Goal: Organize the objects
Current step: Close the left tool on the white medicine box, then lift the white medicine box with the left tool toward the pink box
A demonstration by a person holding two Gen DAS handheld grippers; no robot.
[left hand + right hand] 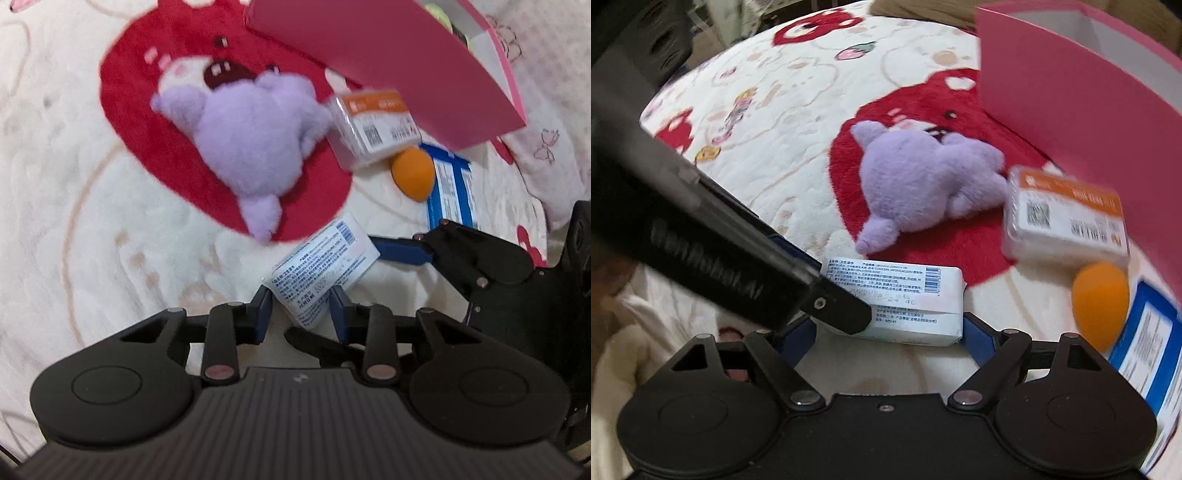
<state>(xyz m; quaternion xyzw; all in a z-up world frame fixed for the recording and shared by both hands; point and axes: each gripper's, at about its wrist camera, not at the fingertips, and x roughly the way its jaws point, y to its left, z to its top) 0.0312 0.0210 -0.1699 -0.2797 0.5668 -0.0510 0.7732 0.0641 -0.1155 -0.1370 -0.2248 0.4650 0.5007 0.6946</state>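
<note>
- Pinching one end of a white wet-wipe packet [325, 273], the left gripper [301, 310] has its blue pads pressed on the packet's two sides, the packet lying on the blanket [74, 184].
- Straddling the same packet [908, 299] the long way, the right gripper [888, 332] stands wide, one blue pad at each end; whether its pads touch the ends cannot be told.
- The left gripper's dark body crosses the right wrist view from the upper left and hides the packet's left end.
- Ahead of both pairs of jaws, a purple plush toy [251, 140] lies on a red patch of the blanket.
- Ahead and right of the jaws, a clear box with an orange label [1067, 218] sits just beside the plush.
- An orange egg-shaped sponge [1102, 302] lies just in front of that box, touching a blue-and-white box [1148, 339] on its right.
- Farthest out, a pink box [1071, 92] stands open behind them.
</note>
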